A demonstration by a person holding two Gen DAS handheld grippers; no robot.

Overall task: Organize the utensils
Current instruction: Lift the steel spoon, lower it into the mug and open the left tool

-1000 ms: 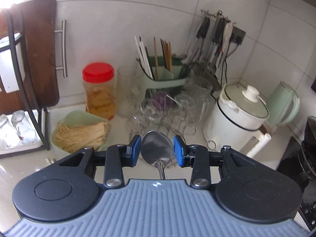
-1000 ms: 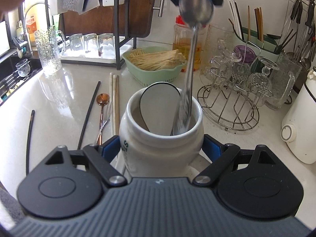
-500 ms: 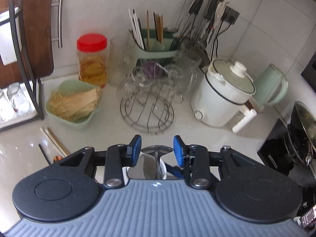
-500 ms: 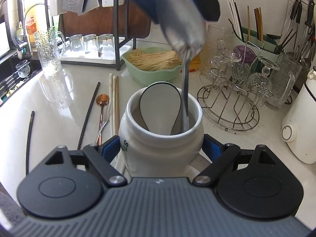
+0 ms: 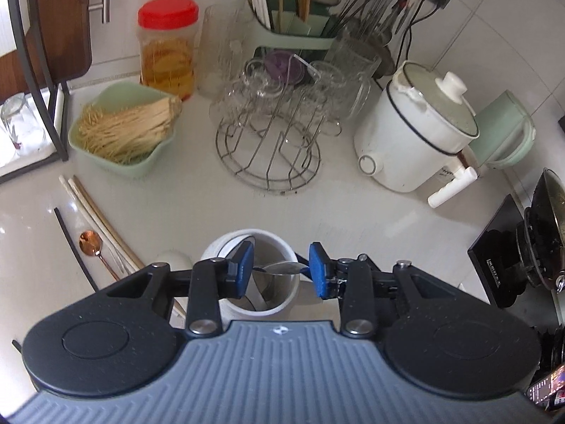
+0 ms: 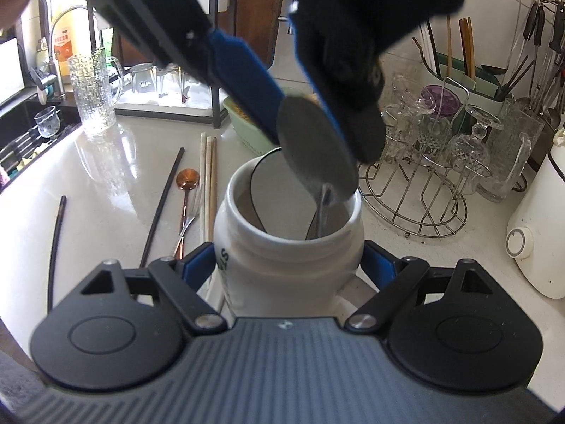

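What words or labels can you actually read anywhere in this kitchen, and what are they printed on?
"IS": the only letters showing of dark green print on the white jar, the rest wrapping out of sight.
Orange-labelled bottle by the tap: print too blurred to read.
Black appliance at the right edge: a small white label, too small to read.
Phone screen, bottom right corner: too blurred to read.

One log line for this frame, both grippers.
left hand-held gripper: lowering steel spoon into white jar | right hand-held gripper: steadying jar
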